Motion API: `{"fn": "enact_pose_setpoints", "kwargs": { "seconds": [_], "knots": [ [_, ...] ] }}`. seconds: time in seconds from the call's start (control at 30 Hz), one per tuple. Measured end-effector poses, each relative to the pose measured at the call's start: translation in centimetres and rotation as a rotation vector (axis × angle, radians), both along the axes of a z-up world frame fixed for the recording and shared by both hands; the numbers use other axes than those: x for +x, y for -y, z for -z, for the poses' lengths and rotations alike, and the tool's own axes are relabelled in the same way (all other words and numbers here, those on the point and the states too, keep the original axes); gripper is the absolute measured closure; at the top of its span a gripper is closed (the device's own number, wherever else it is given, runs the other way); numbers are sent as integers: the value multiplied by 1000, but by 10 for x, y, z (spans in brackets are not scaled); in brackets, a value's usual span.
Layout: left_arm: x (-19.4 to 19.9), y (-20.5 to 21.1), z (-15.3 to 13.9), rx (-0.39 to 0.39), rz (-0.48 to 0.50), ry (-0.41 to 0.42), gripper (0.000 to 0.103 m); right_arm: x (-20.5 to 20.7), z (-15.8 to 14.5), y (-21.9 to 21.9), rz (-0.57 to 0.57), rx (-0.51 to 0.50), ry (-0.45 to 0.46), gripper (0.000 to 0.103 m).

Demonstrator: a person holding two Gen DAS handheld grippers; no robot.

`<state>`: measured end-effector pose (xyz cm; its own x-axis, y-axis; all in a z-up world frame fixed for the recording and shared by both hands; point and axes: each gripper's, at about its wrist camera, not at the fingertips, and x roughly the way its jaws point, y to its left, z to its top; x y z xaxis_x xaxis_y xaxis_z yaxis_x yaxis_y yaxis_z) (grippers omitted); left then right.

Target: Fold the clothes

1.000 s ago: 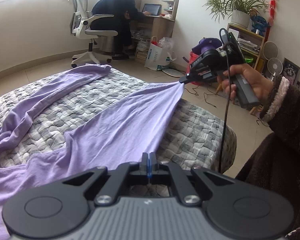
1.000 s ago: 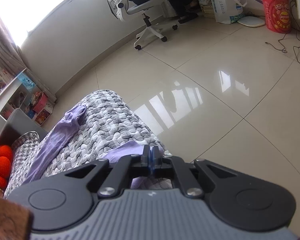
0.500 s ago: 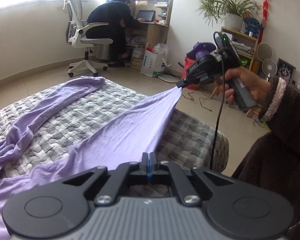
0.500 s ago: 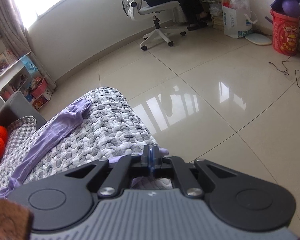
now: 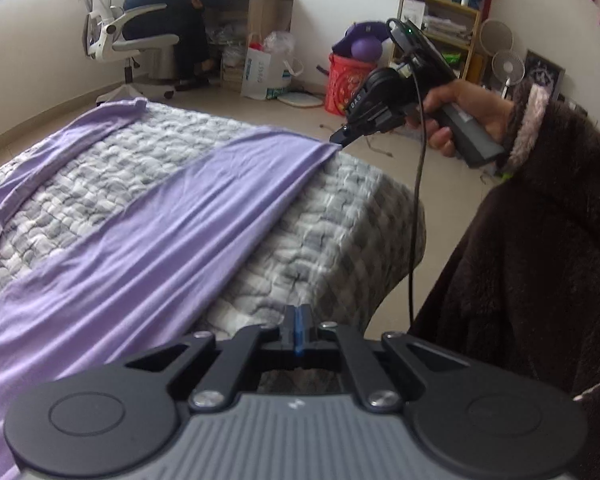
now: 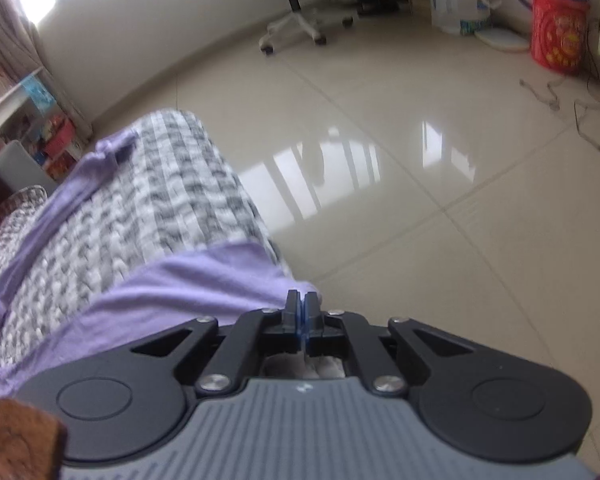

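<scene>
Lilac cloth, one garment (image 5: 148,216), lies spread over a grey-and-white quilted bed (image 5: 332,216) in the left wrist view, one long strip running to the far corner and a second strip along the left edge. Beyond the bed stand one white office chair (image 5: 120,40) with a person in dark clothes (image 5: 176,12) at a desk, one white bag (image 5: 266,72), one red bucket (image 5: 350,84), two fans and a shelf with a plant. The right gripper (image 5: 338,138), held by a hand (image 5: 464,108) in a dark fleecy sleeve, pinches the far corner of the garment with its jaws closed on the fabric; a black cable hangs from it. The left gripper (image 5: 296,320) sits at the near bed edge with its fingers pressed together; whether cloth is caught between them cannot be told.

From the right wrist view, the right gripper (image 6: 302,306) has its fingers almost together on the garment's (image 6: 188,284) corner at the bed's (image 6: 160,184) end. Glossy floor tiles (image 6: 420,160) lie beyond, with the chair base, bag and bucket (image 6: 558,40) by the wall.
</scene>
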<state>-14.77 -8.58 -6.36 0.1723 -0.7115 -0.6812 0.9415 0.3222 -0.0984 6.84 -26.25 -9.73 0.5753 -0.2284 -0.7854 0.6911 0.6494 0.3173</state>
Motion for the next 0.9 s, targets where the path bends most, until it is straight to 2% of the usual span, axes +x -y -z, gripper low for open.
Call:
{"fn": "enact_pose_setpoints", "kwargs": {
  "seconds": [0.07,0.1,0.13,0.2,0.23,0.3,0.33,0.37,0.57,0.67,0.73,0.83,0.9],
  "knots": [
    [1,0,0,-4,-12,-11,102,1,4,0,19,9,-20,95],
    [2,-2,-2,-11,-26,-15,97,1,4,0,31,2,-25,90],
    [3,-3,-4,-18,-40,-19,93,1,3,1,46,-6,-23,89],
    [6,-7,-7,-27,-74,-8,70,-1,1,2,64,7,8,89],
    [7,-9,-9,-29,-92,0,68,-2,1,1,66,18,27,89],
    [11,-13,-12,-27,-135,14,68,0,-2,-2,63,26,54,80],
    [13,-16,-13,-19,-166,19,67,1,-3,-4,58,26,66,66],
    [16,-17,-14,-10,-197,25,66,3,-5,-7,47,17,75,62],
    [38,-34,-13,39,-378,12,60,13,-17,-28,12,-55,108,61],
    [43,-42,-16,23,-409,1,56,18,-24,-36,20,-94,120,59],
    [45,-46,-19,3,-417,-11,52,20,-30,-42,39,-95,145,58],
    [48,-50,-22,-23,-433,-39,50,29,-35,-56,44,-83,175,49],
    [50,-51,-24,-31,-454,-52,49,37,-38,-68,35,-75,182,49]
  ]
}}
